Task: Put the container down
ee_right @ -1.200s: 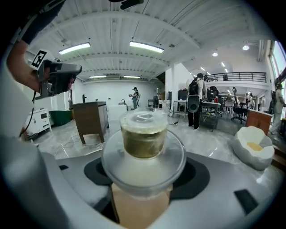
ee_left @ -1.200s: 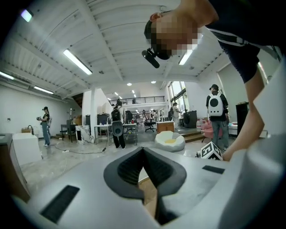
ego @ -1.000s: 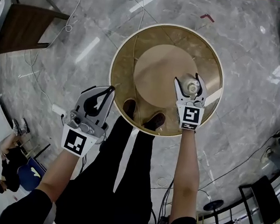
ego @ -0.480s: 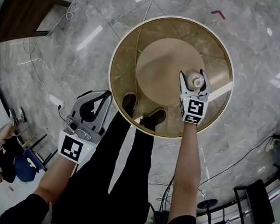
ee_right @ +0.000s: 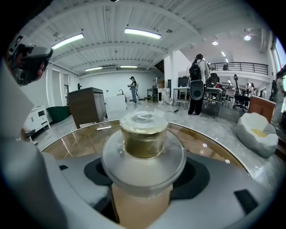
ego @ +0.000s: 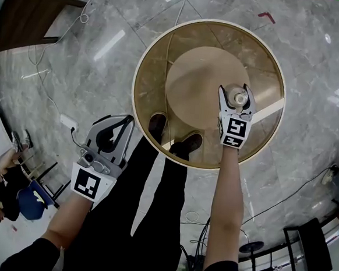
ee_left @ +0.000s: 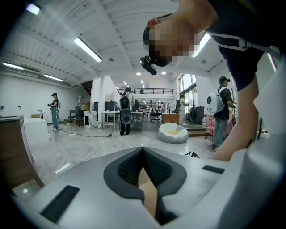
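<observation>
The right tongs (ego: 237,96) are squeezed around the container (ee_right: 144,134), a see-through jar with its lid on. It sits right of the middle of the picture, over the round glass worktop (ego: 154,66). No view shows if its bottom touches the glass yet.

If the tongs let go too high, the jar could drop, bang on the hard glass, tip over and roll to the edge. Opening them with a jerk could also knock it over.

The left tongs (ee_left: 143,154) are closed on nothing, off the worktop at the lower left.

Compared with a second ago, the jar is a bit higher in the picture and the left tongs are a bit lower. Since half a second ago, almost nothing has moved.
</observation>
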Tool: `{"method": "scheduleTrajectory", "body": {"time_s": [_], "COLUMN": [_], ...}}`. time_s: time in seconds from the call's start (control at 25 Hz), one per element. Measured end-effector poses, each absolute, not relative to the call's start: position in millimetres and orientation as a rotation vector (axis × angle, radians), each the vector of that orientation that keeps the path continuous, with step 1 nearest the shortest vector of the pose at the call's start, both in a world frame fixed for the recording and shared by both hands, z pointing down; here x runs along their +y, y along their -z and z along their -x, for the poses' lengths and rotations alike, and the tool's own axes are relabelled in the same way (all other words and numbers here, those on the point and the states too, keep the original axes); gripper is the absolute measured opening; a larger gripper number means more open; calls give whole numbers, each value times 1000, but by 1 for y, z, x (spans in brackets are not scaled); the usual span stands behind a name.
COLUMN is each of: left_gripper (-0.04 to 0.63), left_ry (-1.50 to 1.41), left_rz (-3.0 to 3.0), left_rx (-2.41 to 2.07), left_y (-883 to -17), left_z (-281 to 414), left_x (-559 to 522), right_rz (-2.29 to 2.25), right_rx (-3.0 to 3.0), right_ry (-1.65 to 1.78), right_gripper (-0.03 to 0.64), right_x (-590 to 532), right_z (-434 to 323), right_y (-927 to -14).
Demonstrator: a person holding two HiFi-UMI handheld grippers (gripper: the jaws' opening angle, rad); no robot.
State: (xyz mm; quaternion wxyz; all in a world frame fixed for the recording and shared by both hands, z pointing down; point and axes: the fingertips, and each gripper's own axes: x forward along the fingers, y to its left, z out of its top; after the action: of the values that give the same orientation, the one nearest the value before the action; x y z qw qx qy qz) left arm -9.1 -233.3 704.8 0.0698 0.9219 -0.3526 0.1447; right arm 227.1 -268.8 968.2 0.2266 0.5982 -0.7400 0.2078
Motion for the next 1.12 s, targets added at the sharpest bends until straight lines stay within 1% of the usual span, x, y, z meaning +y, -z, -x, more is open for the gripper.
{"method": "scheduleTrajectory", "body": {"time_s": [0.52,0.76,1.12], "left_gripper": [25,25,25], "left_ry": [-469,-465,-474], "left_rz": [-2760,-2767,-2749], "left_rx": [-1073,-1063,-1098], "left_y": [-715,-713,-712], "left_z": [20,13,27], "left_x": [-232,-231,-234], "right_rz": [-1621,-1613,-1563], "right_rx": [-1990,-1998,-2040], "right_ry": [-522,-529,-522], "right_gripper": [354,354,356], "right_x": [-267,-266,-263], "right_z": [-223,-225,-218], "right_y": [-980,-980,-981]}}
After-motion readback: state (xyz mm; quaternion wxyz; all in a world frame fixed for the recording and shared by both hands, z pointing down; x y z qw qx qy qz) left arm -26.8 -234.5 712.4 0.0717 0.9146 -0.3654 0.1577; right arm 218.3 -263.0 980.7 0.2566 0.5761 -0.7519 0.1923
